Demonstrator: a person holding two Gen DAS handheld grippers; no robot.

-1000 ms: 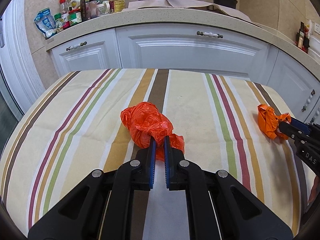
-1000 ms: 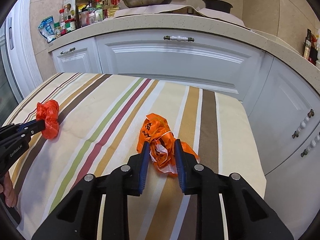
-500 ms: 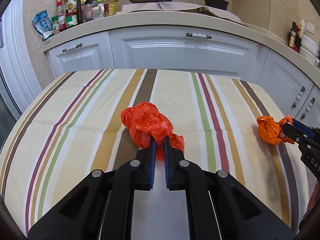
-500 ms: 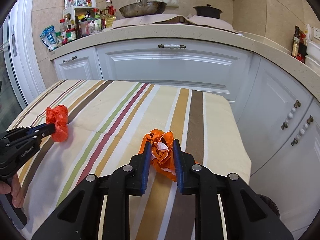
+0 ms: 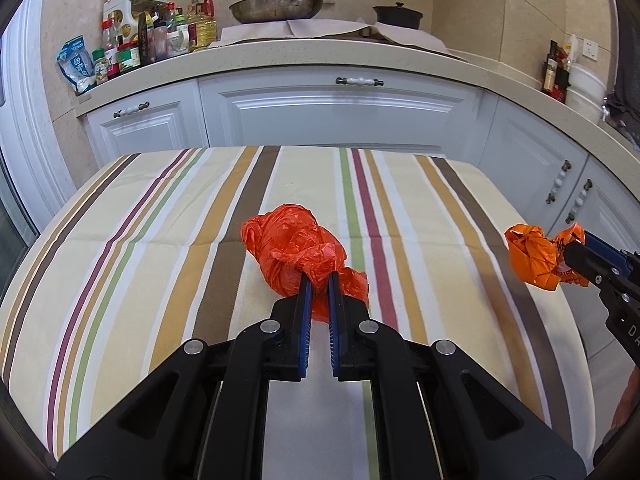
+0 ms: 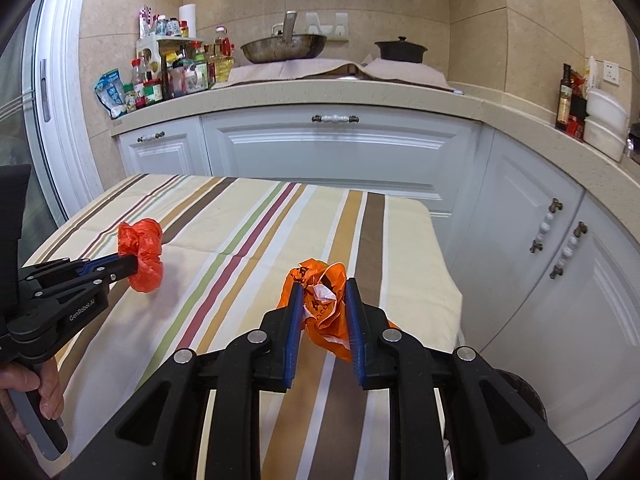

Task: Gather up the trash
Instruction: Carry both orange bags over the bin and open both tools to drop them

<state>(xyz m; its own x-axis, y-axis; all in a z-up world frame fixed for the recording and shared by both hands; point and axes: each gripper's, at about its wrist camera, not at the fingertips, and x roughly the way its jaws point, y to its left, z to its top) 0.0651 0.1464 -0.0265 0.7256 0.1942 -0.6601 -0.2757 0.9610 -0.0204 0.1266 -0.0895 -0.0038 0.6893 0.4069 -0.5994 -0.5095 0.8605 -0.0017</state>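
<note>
My left gripper (image 5: 318, 280) is shut on a crumpled red plastic bag (image 5: 294, 254) and holds it above the striped tablecloth (image 5: 160, 240). My right gripper (image 6: 322, 286) is shut on a crumpled orange plastic bag (image 6: 322, 300) with black print, lifted above the table's right part. In the left wrist view the orange bag (image 5: 536, 258) shows at the far right in the right gripper's fingers (image 5: 588, 256). In the right wrist view the red bag (image 6: 142, 254) hangs at the left in the left gripper's fingers (image 6: 116, 266).
White kitchen cabinets (image 5: 332, 116) and a stone counter (image 5: 320, 56) run behind and to the right of the table. Bottles and jars (image 5: 136, 44), a pan (image 5: 276, 6) and a black pot (image 5: 398, 14) stand on the counter. A dark round object (image 6: 520, 390) sits on the floor at right.
Both grippers have risen and drawn back with their bags; the bags have come up off the cloth. The right gripper has tightened on the orange bag.
</note>
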